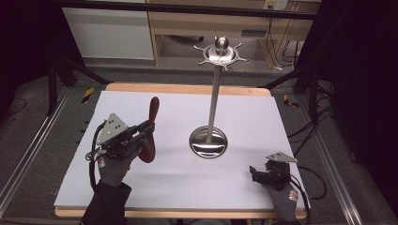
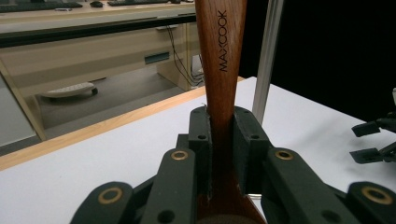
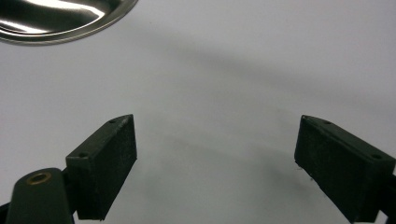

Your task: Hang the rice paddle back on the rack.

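Observation:
A dark wooden spoon marked MAXCOOK stands nearly upright above the left side of the white table, handle up. My left gripper is shut on its neck, and the pads press both sides of the wood. A steel utensil stand with a round base and a ring of hooks on top rises mid-table, right of the spoon. My right gripper rests low at the front right, open, with bare table between its jaws.
The stand's pole is just beyond the spoon in the left gripper view, and the right gripper lies farther off. The base's rim lies ahead of the right jaws. Black frame bars and cables flank the table.

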`<move>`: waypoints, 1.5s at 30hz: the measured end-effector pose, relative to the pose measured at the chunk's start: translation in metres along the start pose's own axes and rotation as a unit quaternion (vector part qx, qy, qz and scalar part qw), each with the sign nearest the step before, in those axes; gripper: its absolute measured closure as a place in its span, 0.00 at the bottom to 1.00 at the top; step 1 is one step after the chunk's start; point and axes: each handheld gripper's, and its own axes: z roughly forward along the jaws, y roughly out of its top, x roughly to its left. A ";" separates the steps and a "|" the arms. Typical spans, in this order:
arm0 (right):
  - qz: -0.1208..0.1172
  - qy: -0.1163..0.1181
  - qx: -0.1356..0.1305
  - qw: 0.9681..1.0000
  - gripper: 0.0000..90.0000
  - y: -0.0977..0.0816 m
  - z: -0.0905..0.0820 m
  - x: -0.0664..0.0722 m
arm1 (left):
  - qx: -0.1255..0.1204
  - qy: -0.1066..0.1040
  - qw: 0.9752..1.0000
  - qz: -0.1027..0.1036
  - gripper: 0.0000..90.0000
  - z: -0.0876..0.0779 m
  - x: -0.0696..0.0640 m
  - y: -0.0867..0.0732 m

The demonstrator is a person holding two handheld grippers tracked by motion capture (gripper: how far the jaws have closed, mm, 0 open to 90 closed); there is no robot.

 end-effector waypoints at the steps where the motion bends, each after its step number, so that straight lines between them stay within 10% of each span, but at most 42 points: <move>1: 0.000 0.001 -0.002 1.000 0.15 0.000 0.000 0.000 | 0.001 -0.001 1.000 0.000 0.87 0.002 -0.001 0.002; 45: -0.004 0.004 -0.004 1.000 0.15 0.003 0.001 0.008 | -0.031 -0.037 0.999 0.019 0.87 0.031 -0.019 0.060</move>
